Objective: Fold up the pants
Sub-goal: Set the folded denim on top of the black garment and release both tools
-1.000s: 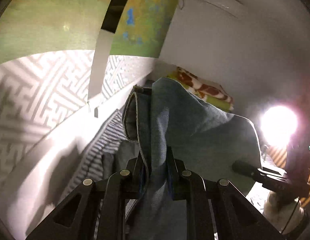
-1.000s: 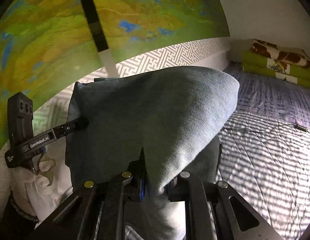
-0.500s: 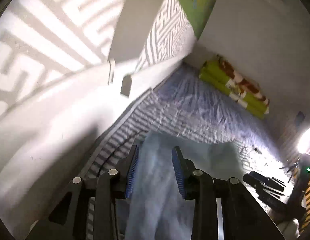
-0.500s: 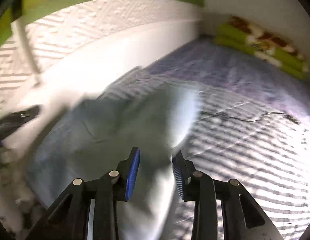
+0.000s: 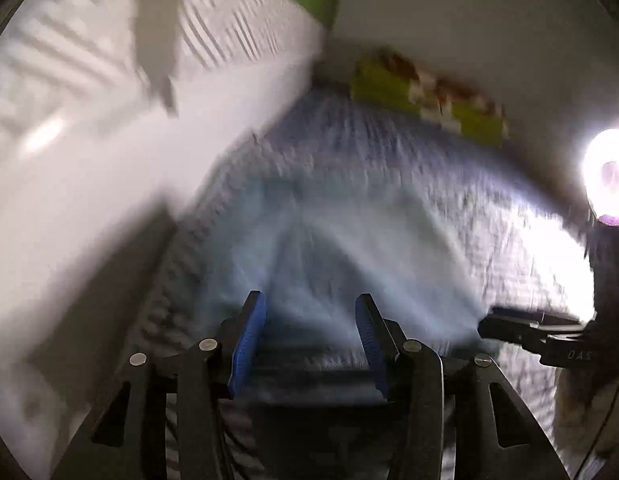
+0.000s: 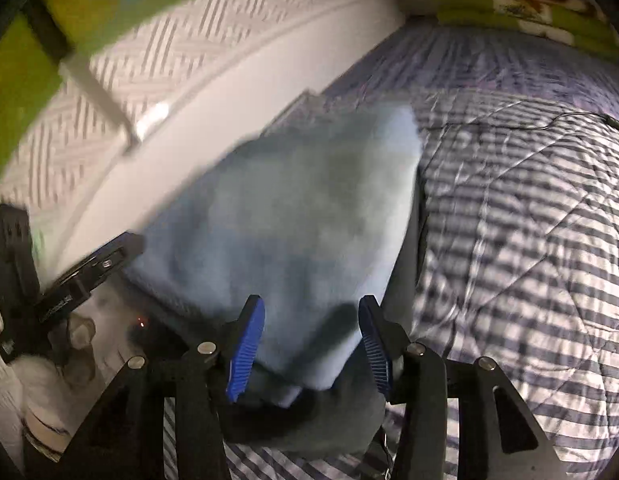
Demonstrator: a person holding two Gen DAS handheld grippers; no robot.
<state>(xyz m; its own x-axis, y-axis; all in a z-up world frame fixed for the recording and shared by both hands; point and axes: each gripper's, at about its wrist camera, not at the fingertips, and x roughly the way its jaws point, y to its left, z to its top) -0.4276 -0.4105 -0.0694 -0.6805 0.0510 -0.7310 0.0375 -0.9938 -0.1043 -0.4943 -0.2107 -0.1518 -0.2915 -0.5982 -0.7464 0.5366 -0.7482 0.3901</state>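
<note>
Blue ribbed pads line the black plastic left gripper point(image 5: 309, 330) in its own wrist view, and its jaws have just been opening: they stand spread, with the soft light-blue denim pants point(image 5: 341, 248) lying between and ahead of them but pressed by neither pad, so far as the heavy blur lets me see. The pants lie low on the grey-and-white striped quilted bedspread point(image 5: 509, 240), beside a smooth white wall panel point(image 5: 69, 220). A folded green blanket with brown and white patches point(image 5: 429, 96) sits at the far end of the bed. A glaring round lamp point(image 5: 609, 176) burns at the right edge.

In the right wrist view, the right gripper point(image 6: 311, 332) has the same blue ridged pads, and its jaws have also just been opening. They stand apart, a fold of the pants point(image 6: 293, 220) drooping between them, clear of both pads. The cloth lies in a rumpled heap on the bedspread point(image 6: 529, 260), its weave fine and matte. The other gripper point(image 6: 97, 264) shows at the heap's left edge, a gloved hand point(image 6: 49, 368) beneath it.
</note>
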